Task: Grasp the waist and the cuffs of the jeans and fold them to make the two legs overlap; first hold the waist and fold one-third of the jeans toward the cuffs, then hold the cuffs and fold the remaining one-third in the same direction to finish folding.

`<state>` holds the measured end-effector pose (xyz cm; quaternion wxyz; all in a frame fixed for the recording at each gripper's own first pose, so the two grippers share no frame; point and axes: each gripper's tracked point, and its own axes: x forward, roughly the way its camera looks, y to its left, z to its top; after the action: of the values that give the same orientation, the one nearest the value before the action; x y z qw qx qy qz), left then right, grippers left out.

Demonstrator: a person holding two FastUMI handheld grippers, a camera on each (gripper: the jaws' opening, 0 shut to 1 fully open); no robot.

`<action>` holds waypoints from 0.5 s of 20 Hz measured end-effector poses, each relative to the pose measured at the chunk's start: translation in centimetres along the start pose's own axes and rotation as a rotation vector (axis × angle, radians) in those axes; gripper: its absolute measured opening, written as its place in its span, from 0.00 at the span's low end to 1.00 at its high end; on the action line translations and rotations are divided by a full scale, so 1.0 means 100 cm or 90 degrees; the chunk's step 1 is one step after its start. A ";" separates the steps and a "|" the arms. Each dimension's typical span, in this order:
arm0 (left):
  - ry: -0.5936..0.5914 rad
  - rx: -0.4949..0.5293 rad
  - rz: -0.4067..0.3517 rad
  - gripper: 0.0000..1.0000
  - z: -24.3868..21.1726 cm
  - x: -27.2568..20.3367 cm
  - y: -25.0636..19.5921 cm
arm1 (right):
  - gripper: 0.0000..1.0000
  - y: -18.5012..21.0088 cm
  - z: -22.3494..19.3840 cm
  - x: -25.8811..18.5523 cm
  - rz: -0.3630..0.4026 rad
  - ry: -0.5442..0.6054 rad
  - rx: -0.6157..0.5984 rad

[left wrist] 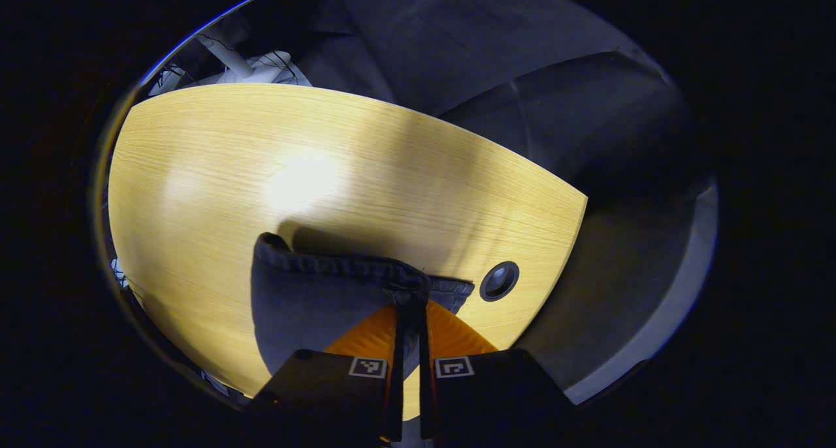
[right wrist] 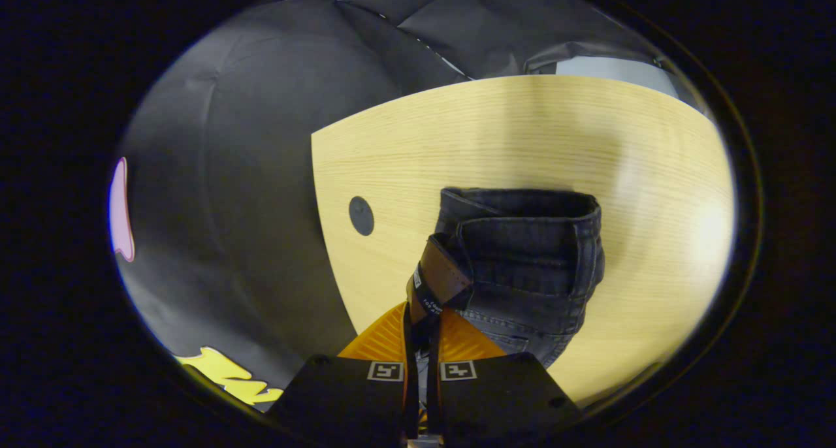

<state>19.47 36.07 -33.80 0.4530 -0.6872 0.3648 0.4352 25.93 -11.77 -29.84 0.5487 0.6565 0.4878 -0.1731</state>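
The left gripper [left wrist: 410, 327] is clenched on a hem of the jeans [left wrist: 313, 298], both fingers pressing the denim edge between them. From that pinch the cloth hangs away to the gripper's left and down, lifted off the table [left wrist: 261, 174] with its shadow just behind it. This edge looks like a cuff, though that is a judgement from the plain seam.

The right gripper [right wrist: 421, 334] is likewise closed on the jeans, both fingers nipping the waist [right wrist: 522, 239] where a leather patch [right wrist: 441, 278] sits just beyond the tips. The waistband stands ahead of it and to its right, doubled over and raised above the table.

The two grips sit at opposite ends, so the long axis of the jeans seems to run between the grippers. With the waist fold coming first, the right gripper is the one placed to lead, carrying the waist along that axis toward the end held on the left.
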 end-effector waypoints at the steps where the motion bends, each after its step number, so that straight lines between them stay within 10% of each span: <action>1: 0.001 0.004 -0.020 0.18 0.002 0.002 -0.009 | 0.06 -0.002 -0.001 0.005 -0.004 0.004 -0.006; 4: 0.007 0.035 -0.035 0.52 -0.001 0.001 -0.017 | 0.15 0.001 0.000 0.006 -0.015 -0.013 -0.070; 5: 0.016 0.038 -0.038 0.89 -0.006 -0.001 -0.019 | 0.20 0.004 0.000 0.003 -0.012 -0.017 -0.095; 6: 0.026 0.043 -0.048 1.00 -0.012 -0.003 -0.022 | 0.35 0.009 0.000 -0.007 -0.002 -0.029 -0.130; 10: 0.004 0.226 -0.117 0.99 -0.049 -0.064 -0.031 | 0.80 0.001 -0.005 -0.053 -0.051 -0.102 -0.372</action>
<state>21.31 33.16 -25.84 0.6036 -0.6286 0.3729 0.3185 23.40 -13.74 -25.58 0.7436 0.4357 0.4976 -0.0981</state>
